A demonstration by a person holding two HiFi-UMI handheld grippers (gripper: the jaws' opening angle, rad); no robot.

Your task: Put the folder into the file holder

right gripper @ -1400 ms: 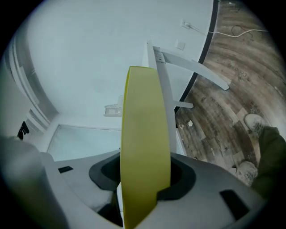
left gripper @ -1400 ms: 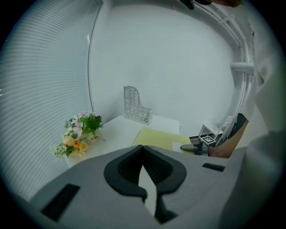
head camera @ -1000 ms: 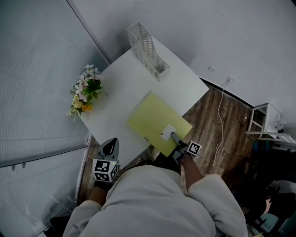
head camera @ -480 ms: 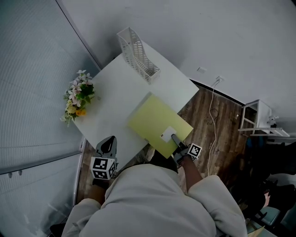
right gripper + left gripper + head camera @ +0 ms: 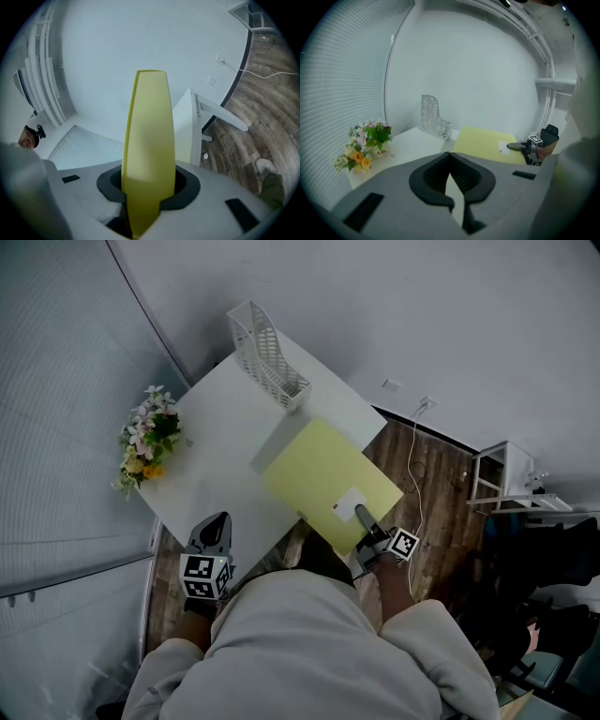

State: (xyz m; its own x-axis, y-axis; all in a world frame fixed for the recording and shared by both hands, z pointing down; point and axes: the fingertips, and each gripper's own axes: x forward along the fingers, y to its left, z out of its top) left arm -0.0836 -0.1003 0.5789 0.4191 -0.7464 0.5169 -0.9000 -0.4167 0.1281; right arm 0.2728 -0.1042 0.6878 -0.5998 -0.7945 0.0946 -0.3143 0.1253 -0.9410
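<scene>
A yellow-green folder (image 5: pixel 323 474) (image 5: pixel 487 143) hangs tilted above the white table's (image 5: pixel 216 456) near right corner, partly over the floor. My right gripper (image 5: pixel 361 514) (image 5: pixel 149 185) is shut on its near edge beside a white label. Its jaws have just been closing a little further, with the folder (image 5: pixel 149 140) between them and rising straight ahead. The white mesh file holder (image 5: pixel 265 352) (image 5: pixel 433 122) stands upright at the table's far end, beyond the folder. My left gripper (image 5: pixel 217 521) (image 5: pixel 451 161) hovers at the near left edge, shut and holding nothing.
A bunch of flowers (image 5: pixel 145 437) (image 5: pixel 363 145) sits at the table's left edge. To the right lie a wooden floor with a white cable (image 5: pixel 412 456) and a small white rack (image 5: pixel 502 474). Walls close in behind and on the left.
The right gripper has lifted the folder off the table and carried it a little farther out. The left gripper has barely shifted.
</scene>
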